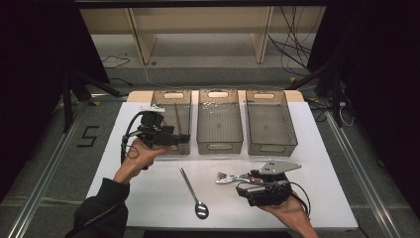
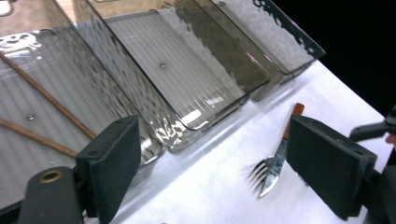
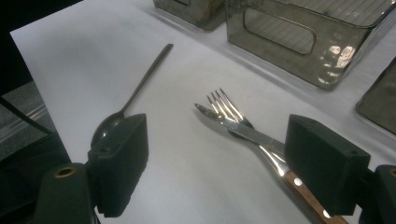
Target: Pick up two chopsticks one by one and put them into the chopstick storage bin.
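Observation:
A fork (image 3: 226, 109) and a wooden-handled knife (image 3: 252, 135) lie crossed on the white table, the knife over the fork. In the high view the fork (image 1: 225, 177) and knife (image 1: 250, 179) sit just left of my right gripper (image 1: 241, 190). The right gripper (image 3: 217, 154) is open, its jaws low on either side of them, touching neither. A spoon (image 1: 193, 193) lies to their left, bowl toward the front edge. My left gripper (image 1: 182, 139) hangs open and empty (image 2: 215, 154) by the front of the left bin (image 1: 171, 94), which holds two brown chopsticks (image 2: 46, 95).
Three smoky clear bins stand in a row at the back; the middle bin (image 1: 219, 144) and right bin (image 1: 272, 146) hold nothing. The white table (image 1: 148, 198) ends close behind both hands. Cables and shelving lie beyond the table.

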Available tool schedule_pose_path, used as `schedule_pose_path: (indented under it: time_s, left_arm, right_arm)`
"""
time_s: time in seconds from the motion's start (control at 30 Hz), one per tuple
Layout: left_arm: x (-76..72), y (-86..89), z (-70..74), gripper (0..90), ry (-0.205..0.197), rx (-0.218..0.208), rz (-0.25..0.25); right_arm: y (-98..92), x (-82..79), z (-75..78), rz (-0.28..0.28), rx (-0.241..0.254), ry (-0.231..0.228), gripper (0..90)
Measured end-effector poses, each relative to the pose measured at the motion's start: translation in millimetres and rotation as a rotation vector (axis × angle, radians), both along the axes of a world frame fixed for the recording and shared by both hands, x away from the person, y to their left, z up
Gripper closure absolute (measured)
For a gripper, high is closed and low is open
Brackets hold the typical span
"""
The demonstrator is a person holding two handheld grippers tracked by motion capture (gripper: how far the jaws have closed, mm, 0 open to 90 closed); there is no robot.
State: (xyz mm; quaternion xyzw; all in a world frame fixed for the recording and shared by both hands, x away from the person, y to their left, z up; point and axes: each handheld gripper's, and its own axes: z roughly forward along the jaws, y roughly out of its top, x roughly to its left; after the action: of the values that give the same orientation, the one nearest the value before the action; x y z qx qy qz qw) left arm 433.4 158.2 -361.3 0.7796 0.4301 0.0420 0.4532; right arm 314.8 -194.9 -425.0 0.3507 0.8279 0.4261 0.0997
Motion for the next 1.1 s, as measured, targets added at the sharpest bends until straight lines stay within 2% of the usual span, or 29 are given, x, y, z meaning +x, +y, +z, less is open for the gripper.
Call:
schedule_pose_path:
  time_s: [0.13, 0.43, 0.63, 0.8, 1.0, 1.1]
  left_arm:
    - [-8.0, -2.9, -3.2, 18.0, -0.023, -0.007, -0.028]
    - [-19.6, -12.5, -18.5, 23.8, -0.061, 0.015, -0.081]
    - [-26.2, -18.5, -35.9, 26.9, -0.054, 0.028, -0.117]
    - [-31.5, -24.5, -45.3, 30.4, -0.057, 0.07, -0.14]
    - [-33.8, -28.5, -51.1, 40.4, -0.063, 0.107, -0.154]
    - [-35.6, -31.4, -54.6, 50.8, -0.071, 0.138, -0.16]
  right_arm:
    - [-1.6, -1.2, -0.5, -0.006, 0.008, -0.008, 22.8]
    - [-5.1, -4.5, -2.5, -0.021, 0.025, -0.013, 22.8]
    - [-9.4, -6.3, -3.9, -0.03, 0.035, -0.017, 22.8]
    - [-12.8, -7.8, -5.7, -0.037, 0.043, -0.017, 22.8]
    - [-15.7, -8.5, -7.0, -0.042, 0.047, -0.016, 22.8]
    - [-17.7, -9.3, -6.9, -0.049, 0.051, -0.019, 22.8]
